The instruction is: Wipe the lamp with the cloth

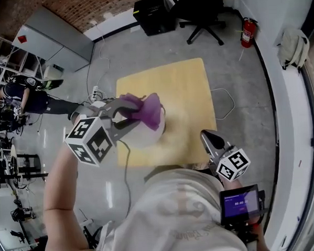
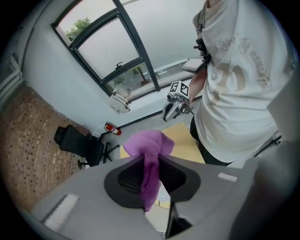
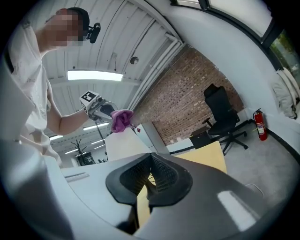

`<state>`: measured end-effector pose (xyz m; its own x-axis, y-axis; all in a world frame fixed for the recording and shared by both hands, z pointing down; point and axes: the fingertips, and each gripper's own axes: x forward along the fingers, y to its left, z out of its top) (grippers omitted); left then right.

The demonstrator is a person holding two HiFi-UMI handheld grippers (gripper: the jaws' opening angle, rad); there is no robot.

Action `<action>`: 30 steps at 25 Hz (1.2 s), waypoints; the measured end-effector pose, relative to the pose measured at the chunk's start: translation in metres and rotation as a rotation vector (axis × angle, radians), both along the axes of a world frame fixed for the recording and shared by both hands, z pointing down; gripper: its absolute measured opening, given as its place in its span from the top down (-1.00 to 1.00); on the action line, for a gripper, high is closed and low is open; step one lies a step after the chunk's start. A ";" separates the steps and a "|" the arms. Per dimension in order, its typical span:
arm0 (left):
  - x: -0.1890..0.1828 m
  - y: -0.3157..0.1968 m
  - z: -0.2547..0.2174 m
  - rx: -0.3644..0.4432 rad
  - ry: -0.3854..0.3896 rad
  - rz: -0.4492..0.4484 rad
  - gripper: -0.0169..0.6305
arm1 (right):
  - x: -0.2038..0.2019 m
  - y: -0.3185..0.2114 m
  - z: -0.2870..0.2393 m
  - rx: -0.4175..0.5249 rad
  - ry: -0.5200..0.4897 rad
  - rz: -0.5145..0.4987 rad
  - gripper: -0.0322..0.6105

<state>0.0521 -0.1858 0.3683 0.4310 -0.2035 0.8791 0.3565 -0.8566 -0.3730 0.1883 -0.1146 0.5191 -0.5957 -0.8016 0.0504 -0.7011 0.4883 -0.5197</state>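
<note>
Left claw, its marker cube close under the head camera, is clenched on a purple cloth that bunches out past the pads and hangs over the top of the white-shaded lamp standing on the pale wooden counter; whether cloth and shade touch I cannot tell. Right claw sits by the person's pale shirt at the counter's near edge, apart from the lamp, its pads pressed together on nothing.
</note>
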 end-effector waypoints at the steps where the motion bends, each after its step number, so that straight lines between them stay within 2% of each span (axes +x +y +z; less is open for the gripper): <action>1: -0.003 0.002 -0.001 0.020 -0.002 -0.013 0.71 | -0.003 0.001 0.001 -0.002 -0.002 -0.003 0.86; 4: -0.006 0.004 -0.012 0.123 -0.022 -0.025 0.71 | -0.010 0.006 0.001 0.001 -0.003 -0.004 0.86; 7: -0.004 0.008 -0.038 0.211 0.015 -0.058 0.71 | -0.010 0.009 -0.005 0.013 0.012 0.009 0.86; 10: -0.003 0.017 -0.041 0.232 0.048 -0.108 0.71 | -0.006 0.018 -0.002 0.010 0.010 0.044 0.86; 13: -0.002 0.021 -0.014 0.222 0.026 -0.144 0.71 | -0.007 0.028 0.003 0.006 0.013 0.065 0.86; 16: 0.002 0.023 0.025 0.158 -0.068 -0.145 0.71 | -0.015 0.041 -0.001 0.007 0.031 0.054 0.86; 20: 0.004 0.014 0.069 0.071 -0.292 -0.115 0.71 | -0.024 0.061 -0.006 0.001 0.059 0.029 0.86; 23: 0.002 0.010 0.090 0.052 -0.430 -0.122 0.71 | -0.029 0.080 -0.010 -0.001 0.067 0.035 0.86; 26: 0.011 0.015 0.117 0.054 -0.450 -0.174 0.71 | -0.023 0.103 -0.002 -0.031 0.049 0.073 0.86; 30: 0.014 0.019 0.158 0.119 -0.461 -0.239 0.71 | -0.019 0.124 0.003 -0.037 0.049 0.110 0.86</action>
